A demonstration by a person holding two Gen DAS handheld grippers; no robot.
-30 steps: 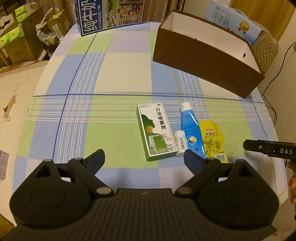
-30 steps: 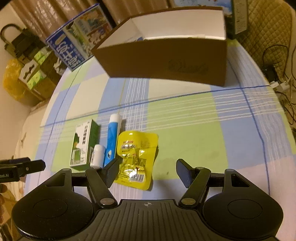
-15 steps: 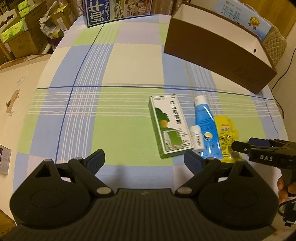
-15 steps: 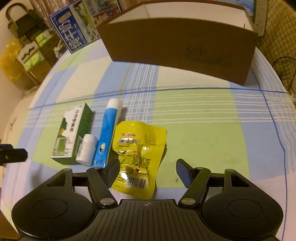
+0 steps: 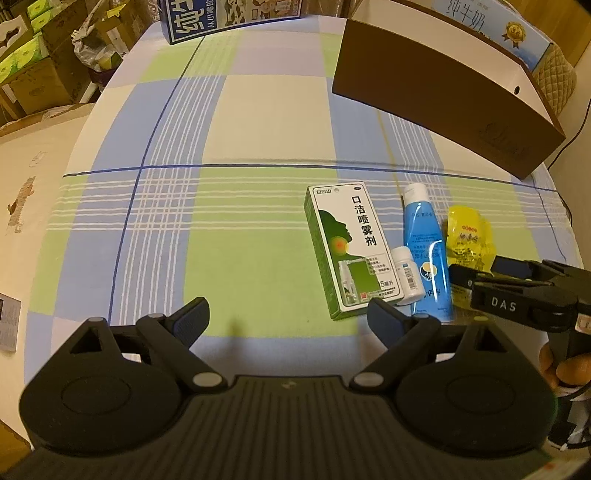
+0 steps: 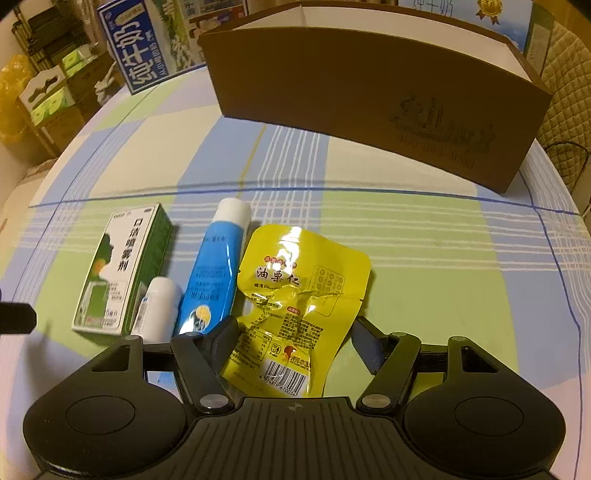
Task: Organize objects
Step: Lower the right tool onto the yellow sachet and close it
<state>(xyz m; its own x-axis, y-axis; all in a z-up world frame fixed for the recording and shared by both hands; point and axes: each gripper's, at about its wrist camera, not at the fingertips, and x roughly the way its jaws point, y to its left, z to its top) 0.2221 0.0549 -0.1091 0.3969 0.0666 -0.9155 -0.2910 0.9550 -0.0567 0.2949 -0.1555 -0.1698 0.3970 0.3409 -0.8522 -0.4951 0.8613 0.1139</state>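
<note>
Four items lie side by side on the checked tablecloth: a green and white spray box, a small white bottle, a blue tube and a yellow snack pouch. A brown open box stands beyond them. My right gripper is open, its jaws on either side of the pouch's near end; it also shows in the left wrist view. My left gripper is open and empty, near the spray box's near end.
Blue milk cartons stand at the table's far edge, another behind the brown box. Cardboard boxes are stacked off the table to the left. A quilted chair is on the right.
My right gripper has moved forward and down until its open jaws straddle the yellow pouch. My left gripper has shifted a little left and forward, staying open.
</note>
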